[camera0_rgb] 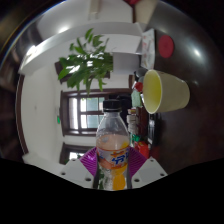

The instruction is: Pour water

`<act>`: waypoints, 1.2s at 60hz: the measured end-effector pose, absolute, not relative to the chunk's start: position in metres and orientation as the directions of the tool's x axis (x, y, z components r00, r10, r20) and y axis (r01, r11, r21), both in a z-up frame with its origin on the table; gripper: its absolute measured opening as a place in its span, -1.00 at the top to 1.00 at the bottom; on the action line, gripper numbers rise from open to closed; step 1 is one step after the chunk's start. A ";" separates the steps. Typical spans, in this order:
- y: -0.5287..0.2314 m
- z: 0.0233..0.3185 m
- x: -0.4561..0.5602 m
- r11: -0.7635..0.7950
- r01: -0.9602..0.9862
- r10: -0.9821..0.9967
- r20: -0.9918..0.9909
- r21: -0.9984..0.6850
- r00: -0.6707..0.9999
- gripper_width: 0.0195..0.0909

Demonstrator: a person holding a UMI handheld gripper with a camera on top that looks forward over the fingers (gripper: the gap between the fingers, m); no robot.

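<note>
A clear plastic bottle (113, 148) with a white label and orange liquid in its lower part stands upright between my fingers. My gripper (113, 163) is shut on it, the purple pads (93, 159) pressing its sides at label height. The bottle's neck and cap (113, 103) rise ahead of the fingers. A pale yellow cup (164, 92) hangs in the air beyond and to the right of the bottle, tipped on its side with its mouth facing the bottle's top. What holds the cup is hidden.
A leafy green plant (86, 62) stands behind the bottle on the left. Beyond it a white wall and a dark window or shelf (85, 110) show. Small red and dark objects (140, 120) sit to the right of the bottle.
</note>
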State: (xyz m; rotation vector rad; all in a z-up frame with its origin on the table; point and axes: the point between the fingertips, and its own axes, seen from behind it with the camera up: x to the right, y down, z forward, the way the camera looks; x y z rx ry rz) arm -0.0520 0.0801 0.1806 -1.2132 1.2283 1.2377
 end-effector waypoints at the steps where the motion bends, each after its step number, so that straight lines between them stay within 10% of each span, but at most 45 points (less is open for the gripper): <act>1: 0.082 0.180 -0.048 -0.012 -0.998 -0.006 -0.998 0.058 -0.058 0.49; 18: 0.099 0.175 -0.009 0.044 -0.836 0.090 -0.836 0.547 -0.542 0.49; 35: 0.093 0.173 -0.014 0.043 -0.839 0.057 -0.840 0.543 -0.540 0.49; 53: 0.108 0.258 -0.028 -0.036 -0.946 0.019 -0.946 -0.323 0.323 0.50; 72: 0.105 0.333 0.076 -0.002 -0.115 -0.199 -0.112 -0.993 0.974 0.50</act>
